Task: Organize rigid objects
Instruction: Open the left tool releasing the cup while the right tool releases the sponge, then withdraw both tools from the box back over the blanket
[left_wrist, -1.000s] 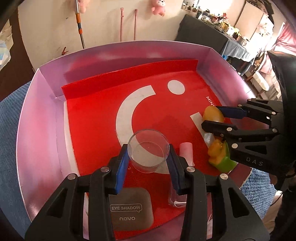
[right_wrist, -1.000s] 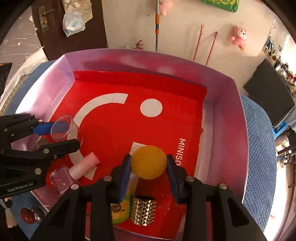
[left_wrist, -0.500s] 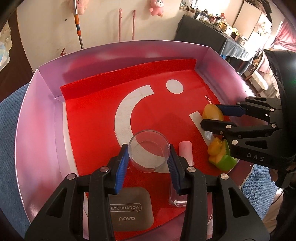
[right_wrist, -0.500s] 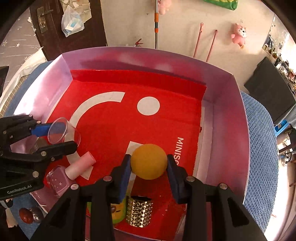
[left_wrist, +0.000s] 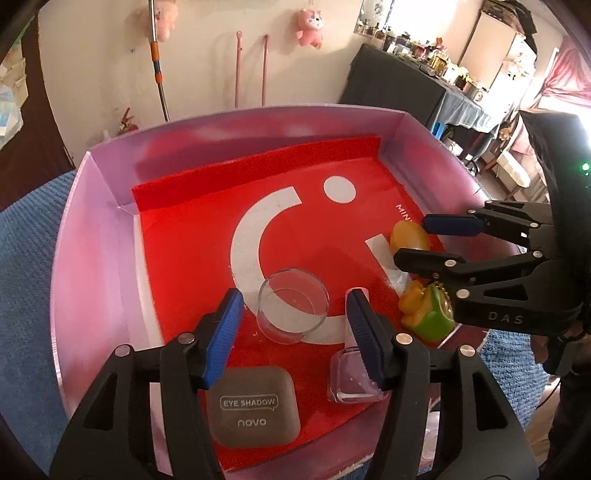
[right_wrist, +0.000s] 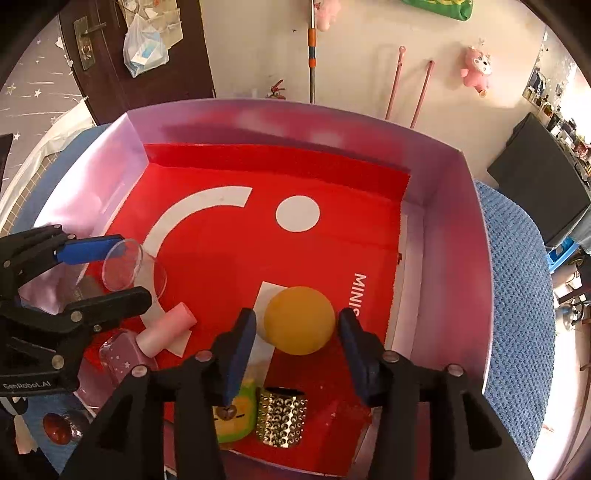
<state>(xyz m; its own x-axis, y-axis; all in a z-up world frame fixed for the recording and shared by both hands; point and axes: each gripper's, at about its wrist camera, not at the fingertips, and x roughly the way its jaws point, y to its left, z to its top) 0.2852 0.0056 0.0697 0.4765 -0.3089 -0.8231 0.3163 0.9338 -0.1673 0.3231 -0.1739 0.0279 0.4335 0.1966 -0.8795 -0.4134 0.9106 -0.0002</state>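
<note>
Left wrist: L gripper (left_wrist: 293, 314) jaws wide round glass cup (left_wrist: 293, 310); R gripper (right_wrist: 295, 332) jaws wide round orange ball (right_wrist: 300, 320).

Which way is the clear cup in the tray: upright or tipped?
Upright: the clear cup stands on its base, open rim up, between the open left gripper fingers.

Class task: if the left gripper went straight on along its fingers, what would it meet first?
Most likely the clear glass cup, lying between the open left gripper's fingers; beyond it is only the red liner. Depth is uncertain.
</note>
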